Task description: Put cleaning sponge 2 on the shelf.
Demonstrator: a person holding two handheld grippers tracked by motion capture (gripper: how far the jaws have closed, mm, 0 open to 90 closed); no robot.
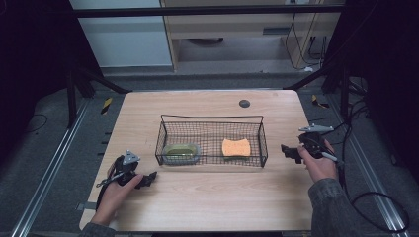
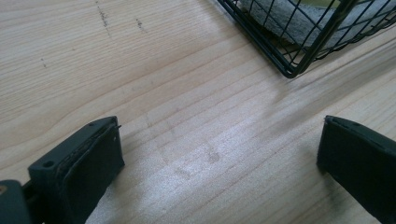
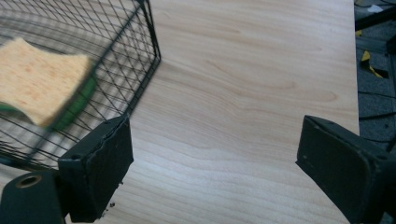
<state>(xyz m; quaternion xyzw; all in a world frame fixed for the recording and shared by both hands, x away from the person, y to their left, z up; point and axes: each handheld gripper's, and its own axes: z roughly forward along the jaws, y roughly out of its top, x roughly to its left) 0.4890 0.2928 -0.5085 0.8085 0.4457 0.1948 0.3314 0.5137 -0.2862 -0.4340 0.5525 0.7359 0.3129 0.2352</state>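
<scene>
A: Wire basket [image 1: 211, 140] sits mid-table [image 1: 207, 197]. Two items inside: an orange sponge [image 1: 235, 147] with a green scrub layer at the basket's right end, and a greenish pad in a clear wrapper [image 1: 181, 152] at the left end. Both lie flat on the mesh floor, well apart from each other.

B: Grippers?

A: Right gripper [image 1: 288, 152] is held just off the basket's right end, above the wood, jaws wide apart, nothing between them. In the right gripper view the sponge [image 3: 39, 86] is seen through the mesh, off to one side of the jaw line rather than between the jaws. Left gripper [image 1: 148, 178] rests low near the basket's front left corner, jaws likewise spread and empty; its own view looks across bare wood to the basket corner [image 2: 292, 72].

B: Step in hand?

A: My reading: approach. The right gripper looks set to go for the sponge, nearest to it. No contact with anything yet.

B: What does the next move need?

A: The end wall blocks a level reach. The gripper must rise over the rim, tip downward, and come onto the sponge from above, jaws straddling its narrow width. The sponge is soft, so a light squeeze should do. Risk: clipping the rim and shoving the basket; the left gripper is placed well to steady it.
</scene>
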